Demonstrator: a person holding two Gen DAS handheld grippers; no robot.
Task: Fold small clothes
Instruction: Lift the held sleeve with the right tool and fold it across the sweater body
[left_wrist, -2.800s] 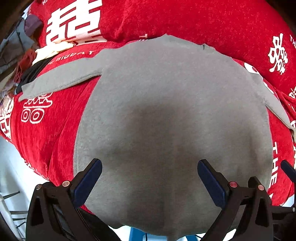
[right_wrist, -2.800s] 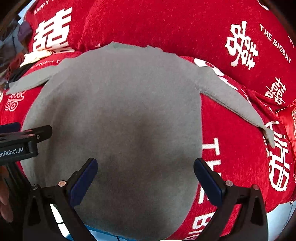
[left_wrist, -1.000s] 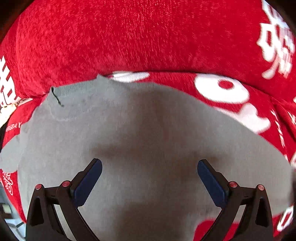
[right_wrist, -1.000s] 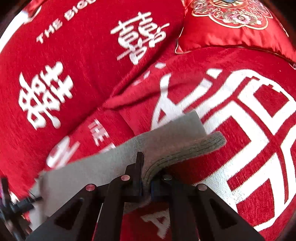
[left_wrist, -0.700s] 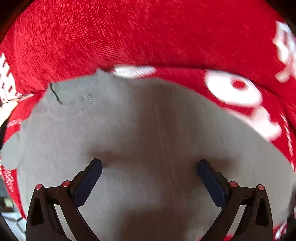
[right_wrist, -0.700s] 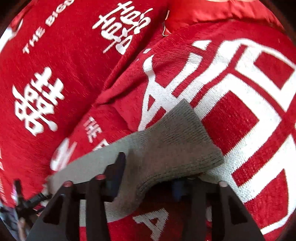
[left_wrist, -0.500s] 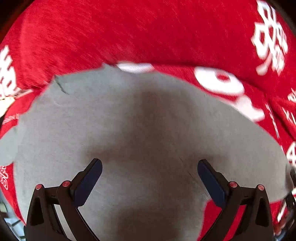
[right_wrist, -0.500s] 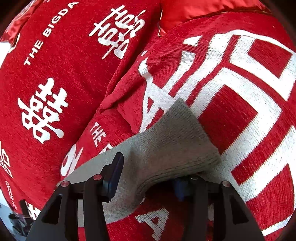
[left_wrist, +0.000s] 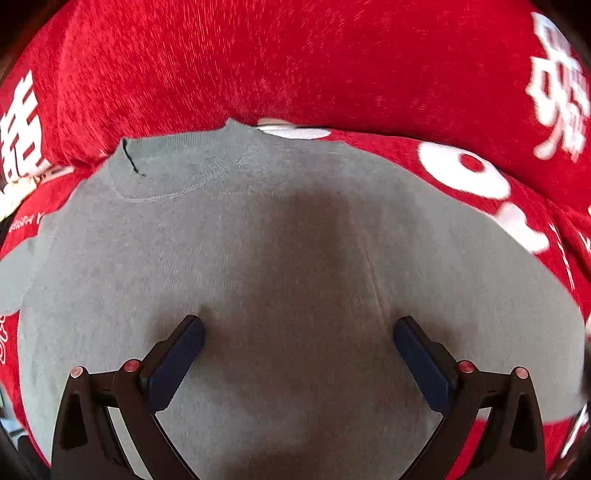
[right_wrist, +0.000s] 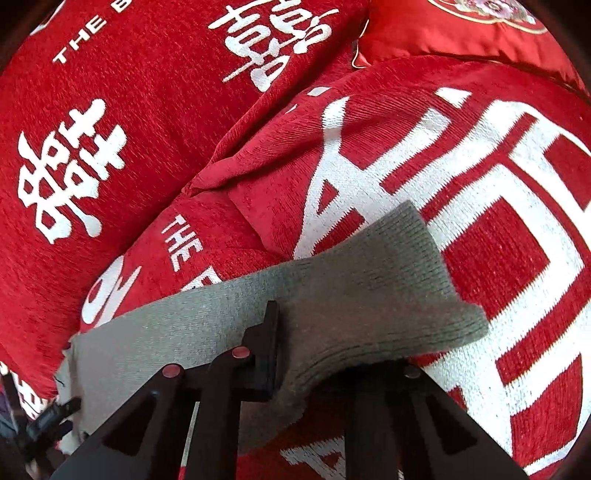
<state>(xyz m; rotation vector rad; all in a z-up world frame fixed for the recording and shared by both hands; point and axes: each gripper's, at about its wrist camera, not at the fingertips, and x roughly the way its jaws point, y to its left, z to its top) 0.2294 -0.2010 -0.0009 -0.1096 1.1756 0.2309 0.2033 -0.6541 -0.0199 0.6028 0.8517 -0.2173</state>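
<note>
A small grey sweater (left_wrist: 280, 258) lies flat on a red sofa cover, neck opening (left_wrist: 162, 170) at the upper left. My left gripper (left_wrist: 295, 350) is open and hovers just above the sweater's chest. In the right wrist view the sweater's right sleeve (right_wrist: 369, 295) runs from lower left to its ribbed cuff (right_wrist: 436, 291). My right gripper (right_wrist: 325, 354) has its jaws spread a little, with the sleeve draped over and between them; the right finger is hidden under the cloth.
The red cover with white lettering (right_wrist: 498, 177) spans the seat and backrest (left_wrist: 295, 62). A red embroidered cushion (right_wrist: 461, 29) sits at the top right. The left gripper's tip (right_wrist: 55, 413) shows at the lower left of the right wrist view.
The right gripper was clamped on the sleeve a second ago, then its jaws spread; they now stand narrower with the sleeve still between them. The left gripper drifted over the sweater's chest.
</note>
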